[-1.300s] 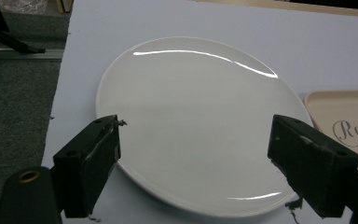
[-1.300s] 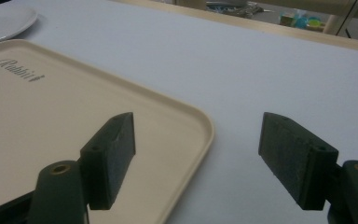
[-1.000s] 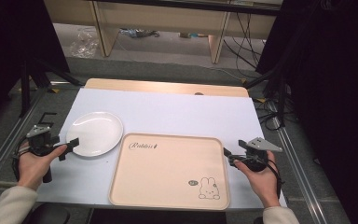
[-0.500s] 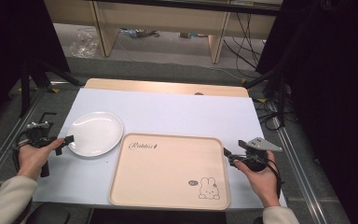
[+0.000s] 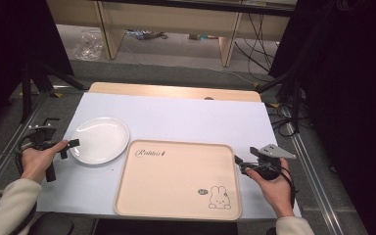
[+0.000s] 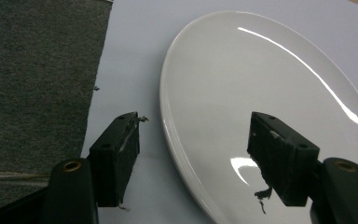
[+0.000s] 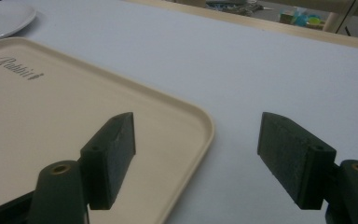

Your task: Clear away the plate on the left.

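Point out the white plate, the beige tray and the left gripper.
white plate (image 5: 100, 139): high view, middle of its dish.
beige tray (image 5: 176, 178): high view, bare floor of the tray.
left gripper (image 6: 191, 154): left gripper view, midway between its fingertips, at the plate's rim.

The beige tray (image 5: 176, 181) carries the script word "Rabbit" near its far left corner, legible in the right gripper view (image 7: 16, 67), and a small line-drawn rabbit by its near right corner, beside a tiny unreadable mark.
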The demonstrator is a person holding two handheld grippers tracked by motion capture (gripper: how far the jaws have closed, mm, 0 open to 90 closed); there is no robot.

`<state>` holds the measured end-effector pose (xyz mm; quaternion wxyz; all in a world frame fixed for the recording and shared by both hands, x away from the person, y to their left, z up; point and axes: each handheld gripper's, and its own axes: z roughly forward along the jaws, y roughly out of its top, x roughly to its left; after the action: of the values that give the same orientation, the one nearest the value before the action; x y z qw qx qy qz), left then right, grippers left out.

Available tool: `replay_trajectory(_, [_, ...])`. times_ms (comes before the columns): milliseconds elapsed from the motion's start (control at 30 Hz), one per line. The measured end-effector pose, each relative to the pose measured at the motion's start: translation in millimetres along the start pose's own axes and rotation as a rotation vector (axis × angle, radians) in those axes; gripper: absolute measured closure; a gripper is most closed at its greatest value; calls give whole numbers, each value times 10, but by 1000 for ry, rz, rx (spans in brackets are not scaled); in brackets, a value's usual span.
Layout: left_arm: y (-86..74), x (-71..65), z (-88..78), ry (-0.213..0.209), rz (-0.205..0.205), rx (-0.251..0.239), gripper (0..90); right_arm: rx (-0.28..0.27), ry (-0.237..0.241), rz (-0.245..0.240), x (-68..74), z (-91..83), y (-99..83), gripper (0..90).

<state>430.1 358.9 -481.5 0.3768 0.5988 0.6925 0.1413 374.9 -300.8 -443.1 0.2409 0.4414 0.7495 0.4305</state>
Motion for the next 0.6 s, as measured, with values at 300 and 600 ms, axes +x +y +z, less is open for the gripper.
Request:
replay_trajectory(300, [11, -24, 40, -2, 5, 34, 298, -7, -2, -5, 3, 8, -2, 283])
replay_trajectory(600, [9, 11, 56, -6, -24, 61, 304, 9, 2, -11, 6, -6, 5, 283])
